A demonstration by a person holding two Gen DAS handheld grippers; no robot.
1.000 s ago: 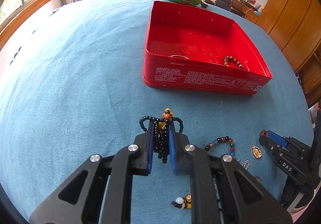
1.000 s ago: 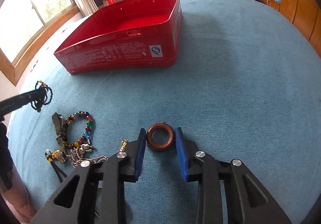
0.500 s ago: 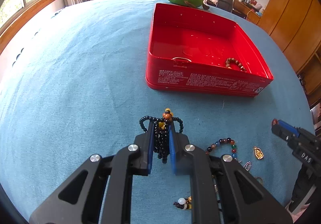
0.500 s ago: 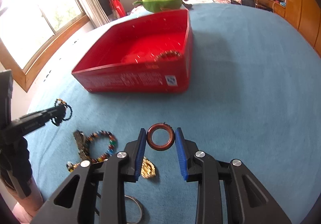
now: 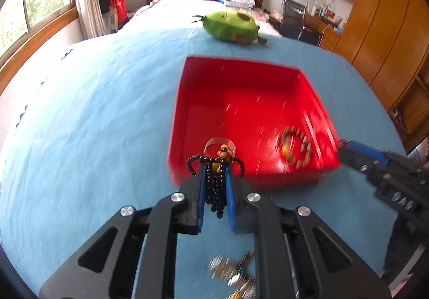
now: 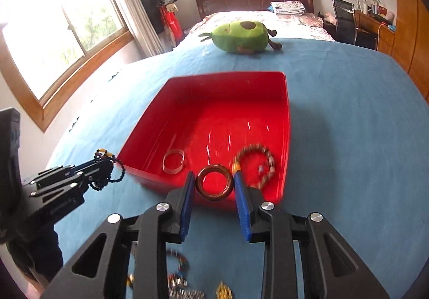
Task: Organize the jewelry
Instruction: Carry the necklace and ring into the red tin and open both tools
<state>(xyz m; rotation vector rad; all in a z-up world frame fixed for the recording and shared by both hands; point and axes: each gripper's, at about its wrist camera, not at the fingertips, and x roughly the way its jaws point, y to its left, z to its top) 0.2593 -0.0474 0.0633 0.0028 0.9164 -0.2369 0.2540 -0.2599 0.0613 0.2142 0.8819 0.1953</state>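
My left gripper (image 5: 215, 173) is shut on a black beaded bracelet (image 5: 215, 186) with orange beads and holds it above the near left corner of the red tin box (image 5: 241, 76). My right gripper (image 6: 214, 183) is shut on a brown ring bangle (image 6: 214, 183) above the near wall of the box (image 6: 287, 122). Inside the box lie a brown beaded bracelet (image 5: 293, 146) (image 6: 254, 167) and a clear bangle (image 6: 173, 161). The left gripper also shows in the right wrist view (image 6: 104, 165), and the right gripper in the left wrist view (image 5: 346, 147).
A green avocado plush (image 5: 230, 25) (image 6: 241, 36) lies beyond the box on the blue bedcover (image 5: 93, 111). Several loose jewelry pieces (image 5: 233, 275) (image 6: 182, 280) lie on the cover under the grippers. A window and a wooden wardrobe flank the bed.
Both grippers have risen and moved forward over the near edge of the red box, each still holding its piece. The loose jewelry now lies behind and below them.
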